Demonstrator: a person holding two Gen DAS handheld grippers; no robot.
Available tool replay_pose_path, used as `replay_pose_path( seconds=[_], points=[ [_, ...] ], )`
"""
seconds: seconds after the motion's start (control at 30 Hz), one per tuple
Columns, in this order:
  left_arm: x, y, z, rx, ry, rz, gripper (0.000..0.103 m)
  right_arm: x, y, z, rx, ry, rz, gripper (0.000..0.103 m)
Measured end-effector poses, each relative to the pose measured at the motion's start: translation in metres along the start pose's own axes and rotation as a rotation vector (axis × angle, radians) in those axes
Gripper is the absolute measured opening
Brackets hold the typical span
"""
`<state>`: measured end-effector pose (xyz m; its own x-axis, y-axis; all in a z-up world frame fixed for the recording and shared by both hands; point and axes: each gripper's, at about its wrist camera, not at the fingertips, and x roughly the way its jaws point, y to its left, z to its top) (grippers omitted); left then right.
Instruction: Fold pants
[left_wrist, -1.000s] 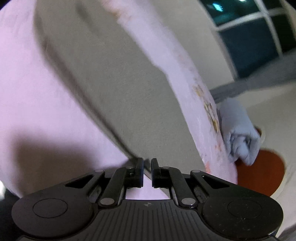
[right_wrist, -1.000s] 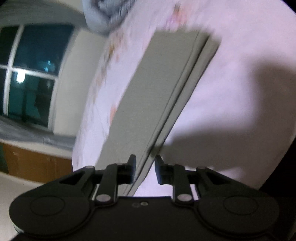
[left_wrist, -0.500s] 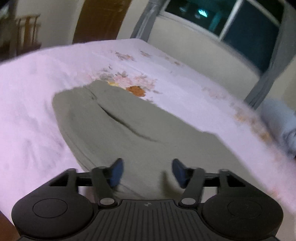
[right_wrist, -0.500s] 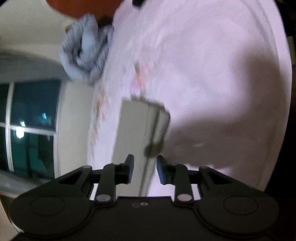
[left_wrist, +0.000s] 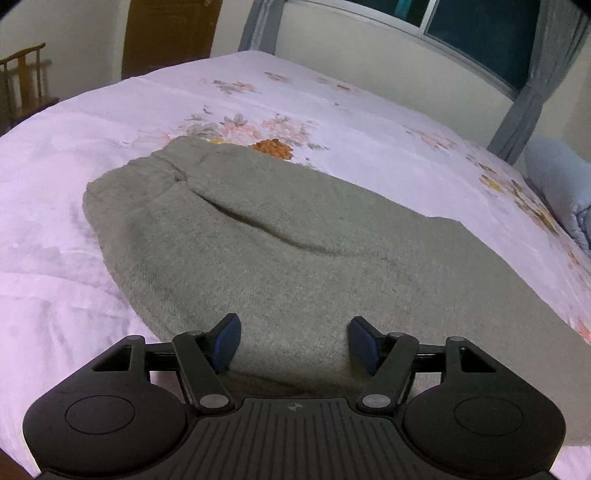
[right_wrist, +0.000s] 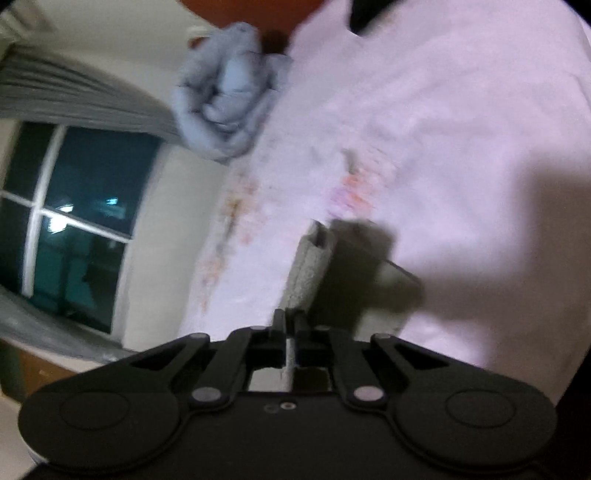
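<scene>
Grey-green pants (left_wrist: 258, 243) lie flat on the pink floral bedsheet (left_wrist: 110, 122), waistband end toward the far left. My left gripper (left_wrist: 291, 341) is open, its blue-padded fingers straddling the near edge of the pants without holding them. In the right wrist view my right gripper (right_wrist: 290, 325) is shut on an edge of the pants (right_wrist: 308, 273), which hang from it, lifted off the sheet (right_wrist: 461, 147); that view is tilted and blurred.
A rolled light-blue blanket (left_wrist: 554, 184) lies at the bed's right end, also visible in the right wrist view (right_wrist: 225, 96). A window with grey curtains (left_wrist: 517, 110) is behind the bed. A wooden chair (left_wrist: 22, 81) and a brown door (left_wrist: 170, 33) stand at the left.
My left gripper has opened, let go of the pants and now looks level across them. My right gripper has closed onto the pant edge and swung up.
</scene>
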<state>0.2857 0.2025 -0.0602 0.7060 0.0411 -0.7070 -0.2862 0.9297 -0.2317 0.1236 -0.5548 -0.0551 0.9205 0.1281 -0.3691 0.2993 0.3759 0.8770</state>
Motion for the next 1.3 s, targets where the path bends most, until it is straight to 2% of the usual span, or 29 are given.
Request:
replay_pose_path(
  seconds=[0.07,0.13,0.23,0.27,0.3,0.43,0.53,0.57,0.67,0.83,0.9,0.97,1.0,1.07,1.1,1.13,1.2,1.3],
  points=[
    [0.000,0.001,-0.002,0.011,-0.001,-0.009,0.066,0.002,-0.014,-0.001,0.008,0.021,-0.052,0.000],
    [0.000,0.000,-0.002,0.026,0.003,-0.011,0.066,0.014,-0.042,-0.002,0.073,0.069,-0.130,0.000],
    [0.001,0.000,-0.001,0.031,0.008,-0.014,0.066,0.015,-0.057,-0.004,0.107,0.090,-0.091,0.000],
    [0.001,0.000,-0.001,0.035,0.009,-0.015,0.066,0.010,-0.054,-0.004,0.096,0.079,-0.090,0.010],
    [0.001,0.000,-0.001,0.040,0.010,-0.016,0.066,0.005,-0.051,-0.005,0.079,0.063,-0.096,0.014],
    [0.003,-0.004,-0.003,0.058,0.009,-0.013,0.071,0.007,-0.054,-0.007,0.087,0.064,-0.091,0.019],
    [0.004,-0.009,-0.005,0.078,0.006,0.002,0.075,0.014,-0.059,-0.004,0.103,0.018,-0.059,0.019],
    [0.004,-0.011,-0.005,0.085,0.005,0.003,0.076,0.022,-0.059,-0.004,0.105,0.026,-0.071,0.010],
    [0.004,-0.013,-0.007,0.098,0.002,0.003,0.079,0.030,-0.036,0.001,-0.019,0.039,-0.099,0.003],
    [0.001,-0.011,-0.010,0.096,-0.015,-0.004,0.079,0.016,0.062,0.025,-0.351,0.006,0.070,0.002],
    [0.000,-0.011,-0.013,0.109,-0.022,-0.005,0.079,0.007,0.079,0.031,-0.411,-0.010,0.119,0.002],
    [-0.001,-0.013,-0.016,0.127,-0.031,-0.003,0.079,0.011,0.064,0.034,-0.424,-0.001,0.070,0.002],
    [-0.001,-0.014,-0.018,0.134,-0.035,-0.003,0.080,0.021,0.042,0.035,-0.405,0.021,0.020,0.002],
    [-0.002,-0.015,-0.019,0.150,-0.034,-0.004,0.081,0.054,-0.021,0.037,-0.242,0.149,-0.159,0.002],
    [-0.003,-0.016,-0.019,0.157,-0.031,-0.002,0.081,0.058,-0.040,0.033,-0.190,0.156,-0.149,0.002],
    [-0.004,-0.017,-0.018,0.161,-0.026,-0.004,0.082,0.054,-0.046,0.030,-0.181,0.125,-0.112,0.002],
    [-0.005,-0.016,-0.017,0.168,-0.021,-0.010,0.082,0.055,-0.042,0.025,-0.189,0.097,-0.118,0.003],
    [-0.006,-0.017,-0.017,0.174,-0.017,-0.002,0.082,0.059,-0.041,0.028,-0.162,0.102,-0.124,0.003]
  ],
)
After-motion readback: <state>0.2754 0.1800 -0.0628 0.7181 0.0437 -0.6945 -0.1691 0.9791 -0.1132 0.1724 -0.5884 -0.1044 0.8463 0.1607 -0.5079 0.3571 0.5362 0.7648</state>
